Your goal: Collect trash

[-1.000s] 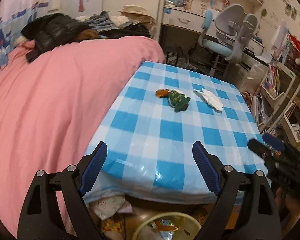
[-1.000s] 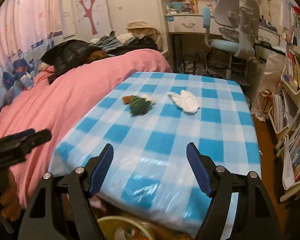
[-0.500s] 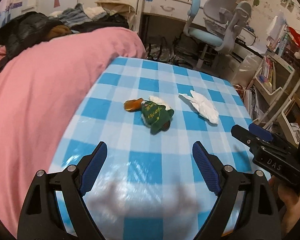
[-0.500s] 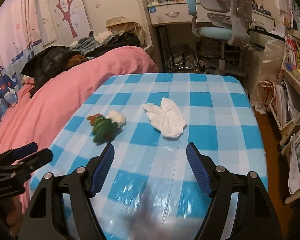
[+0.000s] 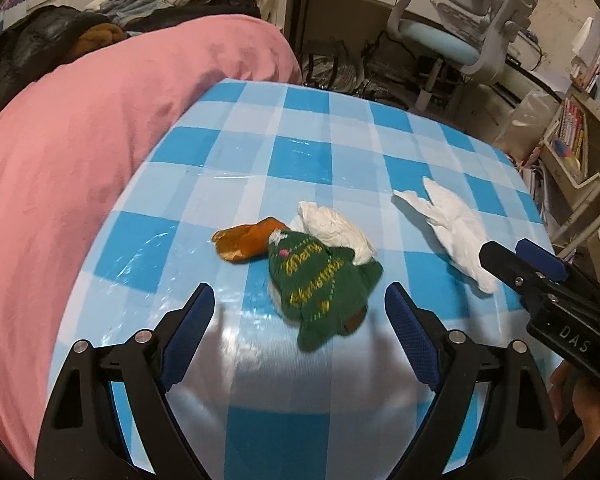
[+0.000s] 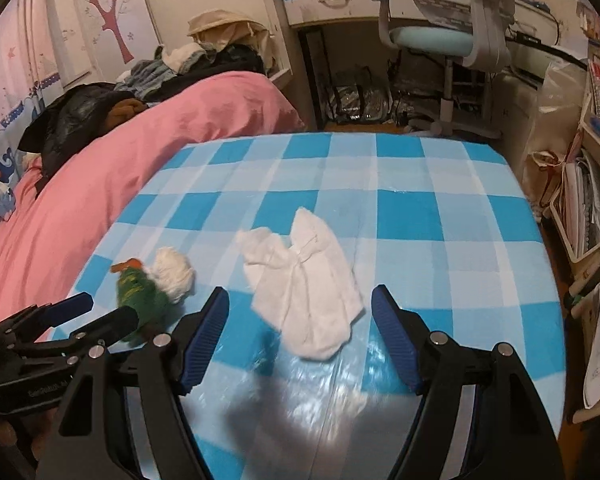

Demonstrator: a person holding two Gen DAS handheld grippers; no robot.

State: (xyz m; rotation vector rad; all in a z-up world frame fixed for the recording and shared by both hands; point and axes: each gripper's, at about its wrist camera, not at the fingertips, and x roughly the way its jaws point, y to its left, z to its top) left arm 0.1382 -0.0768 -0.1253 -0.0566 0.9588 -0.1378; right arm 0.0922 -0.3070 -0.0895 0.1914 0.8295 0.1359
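Observation:
On the blue checked table lie a green knitted item, a brown scrap and a small crumpled white tissue bunched together. A larger white tissue lies to their right; it also shows in the left wrist view. My left gripper is open, just short of the green item. My right gripper is open, just short of the larger tissue. Both are empty.
A pink-covered bed with piled clothes borders the table's left side. A desk chair and desk stand beyond the far edge. Shelves with books line the right.
Both grippers have moved forward over the table, from its near edge to close to the items. A bin seen below the table edge is out of view now. Jaws stay open.

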